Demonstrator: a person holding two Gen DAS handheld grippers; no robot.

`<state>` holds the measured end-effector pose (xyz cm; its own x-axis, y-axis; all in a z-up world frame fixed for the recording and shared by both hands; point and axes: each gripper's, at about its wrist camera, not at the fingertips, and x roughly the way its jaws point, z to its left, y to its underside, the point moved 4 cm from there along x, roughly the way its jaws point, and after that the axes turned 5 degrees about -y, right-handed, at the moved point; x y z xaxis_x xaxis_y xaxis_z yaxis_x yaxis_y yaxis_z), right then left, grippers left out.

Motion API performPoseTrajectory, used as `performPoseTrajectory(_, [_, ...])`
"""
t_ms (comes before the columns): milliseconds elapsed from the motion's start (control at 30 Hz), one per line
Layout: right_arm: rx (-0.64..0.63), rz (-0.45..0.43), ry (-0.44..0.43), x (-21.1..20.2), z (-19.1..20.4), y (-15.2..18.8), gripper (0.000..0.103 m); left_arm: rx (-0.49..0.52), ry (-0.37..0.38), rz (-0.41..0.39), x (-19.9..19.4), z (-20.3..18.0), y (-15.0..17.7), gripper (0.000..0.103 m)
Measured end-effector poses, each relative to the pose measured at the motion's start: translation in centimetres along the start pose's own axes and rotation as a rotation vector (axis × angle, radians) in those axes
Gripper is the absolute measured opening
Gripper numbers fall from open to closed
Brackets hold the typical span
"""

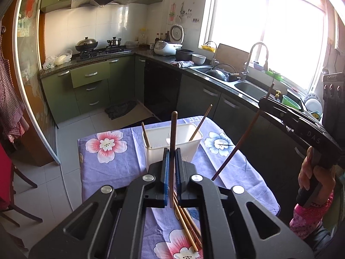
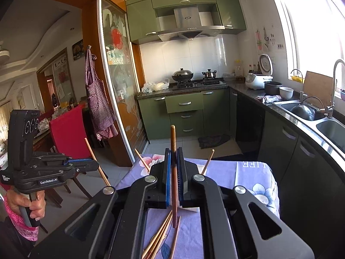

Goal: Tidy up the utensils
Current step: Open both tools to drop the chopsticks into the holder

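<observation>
Inside white holder [image 1: 172, 144]: two chopsticks [image 1: 146, 137].

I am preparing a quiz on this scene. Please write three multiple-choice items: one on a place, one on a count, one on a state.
1. Where does the white rectangular plastic utensil holder stand?
A. on the purple floral tablecloth
B. in the sink
C. on the stove

2. How many chopsticks stand in it?
A. none
B. two
C. five

3. What is the left gripper doing?
A. open
B. shut on a spoon
C. shut on a brown wooden chopstick

Answers: 1 A, cloth shows around its base. 2 B, one leans at each end. 3 C, the blue-padded fingers clamp it upright.
</observation>
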<state>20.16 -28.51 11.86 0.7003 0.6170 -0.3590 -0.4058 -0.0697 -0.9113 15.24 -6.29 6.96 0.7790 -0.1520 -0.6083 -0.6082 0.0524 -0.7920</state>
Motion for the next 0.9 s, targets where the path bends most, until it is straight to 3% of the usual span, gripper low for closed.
performPoseTrajectory(267, [-0.01, -0.065, 0.021, 2.8, -0.7, -6.9, 0.006, 0.005, -0.019, -0.102, -0.9, -0.2, -7.4, 0.005])
performPoseTrajectory(467, [-0.004, -0.078, 0.063, 6.5, -2.6, -9.2, 0.006, -0.014, -0.074, -0.135, 1.5, 0.5, -11.2, 0.005])
performPoseTrajectory(633, [0.01, -0.032, 0.074, 10.1, -4.3, -7.5, 0.006, -0.044, -0.1, -0.07, 6.4, 1.6, -10.7, 0.005])
performPoseTrajectory(900, [0.048, 0.059, 0.09, 13.7, -6.9, -3.2, 0.006, -0.086, -0.108, 0.041, 12.0, 2.5, -6.6, 0.005])
